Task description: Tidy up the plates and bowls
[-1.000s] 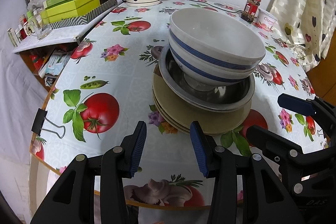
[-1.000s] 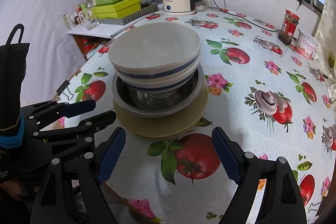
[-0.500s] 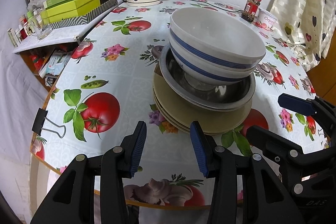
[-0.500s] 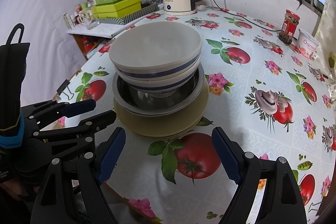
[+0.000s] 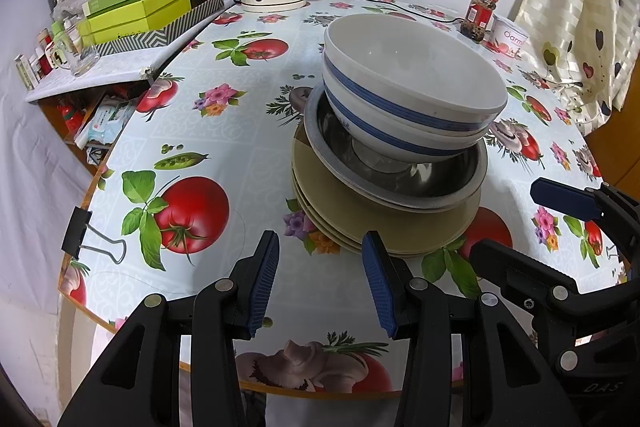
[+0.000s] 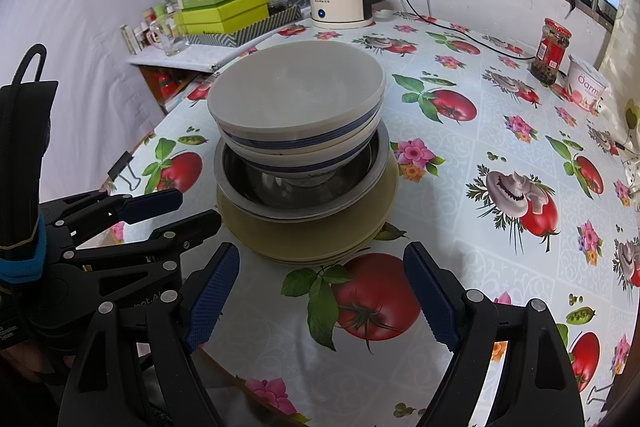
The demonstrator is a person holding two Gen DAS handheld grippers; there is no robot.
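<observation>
**Both grippers wait before a finished stack**

Two blue-striped bowls (image 5: 412, 99) nest in a steel bowl (image 5: 396, 175) atop tan plates (image 5: 344, 215), largest lowest for stability. Just before the plates, left gripper (image 5: 320, 283) and right gripper (image 6: 320, 299) hover released, grasping nothing.

You see white bowls (image 5: 412, 95) with blue stripes, beige plates (image 5: 384, 231), and a tomato-and-flower-printed tablecloth (image 5: 224, 131).
</observation>
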